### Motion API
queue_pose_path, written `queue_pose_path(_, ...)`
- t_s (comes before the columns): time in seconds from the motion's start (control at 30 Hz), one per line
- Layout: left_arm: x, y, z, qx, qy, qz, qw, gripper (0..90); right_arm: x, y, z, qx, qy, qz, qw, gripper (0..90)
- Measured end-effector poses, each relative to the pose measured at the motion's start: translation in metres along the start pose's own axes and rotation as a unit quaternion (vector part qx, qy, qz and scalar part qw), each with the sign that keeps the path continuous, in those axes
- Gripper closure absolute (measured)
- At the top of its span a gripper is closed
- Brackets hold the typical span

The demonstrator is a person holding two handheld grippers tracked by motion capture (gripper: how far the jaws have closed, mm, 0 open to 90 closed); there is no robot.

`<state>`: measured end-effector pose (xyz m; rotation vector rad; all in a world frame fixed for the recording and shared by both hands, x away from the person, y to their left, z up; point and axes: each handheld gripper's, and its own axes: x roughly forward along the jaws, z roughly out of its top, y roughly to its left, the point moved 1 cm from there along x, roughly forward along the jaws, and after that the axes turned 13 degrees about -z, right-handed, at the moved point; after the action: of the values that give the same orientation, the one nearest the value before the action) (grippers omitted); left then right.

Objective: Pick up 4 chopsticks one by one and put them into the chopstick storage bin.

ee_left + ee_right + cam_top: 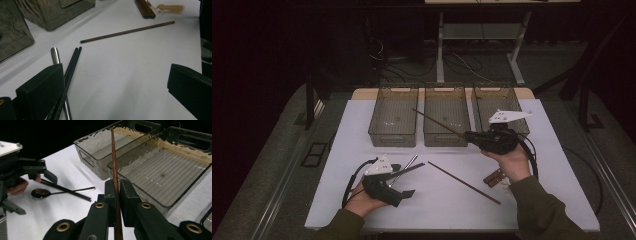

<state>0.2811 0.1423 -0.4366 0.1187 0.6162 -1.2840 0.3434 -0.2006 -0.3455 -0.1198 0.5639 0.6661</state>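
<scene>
My right gripper is shut on a thin brown chopstick, which it holds off the table. The stick slants up over the middle grey bin. A second brown chopstick lies on the white table. My left gripper rests at the front left, its jaws wide open. A pair of black chopsticks and a metal spoon lie by its left jaw, and nothing is between the jaws.
Three translucent grey bins stand in a row at the back: left bin, middle bin, right bin. Small brown blocks and an amber piece lie at the front right. Cables trail from both grippers.
</scene>
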Motion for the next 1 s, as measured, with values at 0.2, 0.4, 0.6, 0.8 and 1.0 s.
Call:
queue_pose_path(0.2,-0.001,0.000,0.000,-0.003,-0.003,0.002,1.0000,0.0,0.011,0.004,0.012,0.000,0.004,-0.008,1.0000,84.4)
queue_pose_path(0.4,0.000,0.001,0.000,-0.004,0.002,0.003,1.0000,0.0,0.033,0.008,0.029,0.003,0.012,-0.016,0.9998,84.4)
queue_pose_path(0.6,-0.001,0.001,0.001,-0.008,-0.002,0.002,1.0000,0.0,0.056,0.016,0.044,-0.007,0.023,-0.029,0.9993,84.4)
queue_pose_path(0.8,0.000,0.001,0.001,-0.011,-0.002,0.002,0.9999,0.1,0.074,0.020,0.059,-0.005,0.027,-0.040,0.9988,84.4)
queue_pose_path(1.0,0.000,0.001,0.001,-0.010,-0.006,0.003,0.9999,0.2,0.096,0.023,0.071,-0.001,0.032,-0.052,0.9981,84.4)
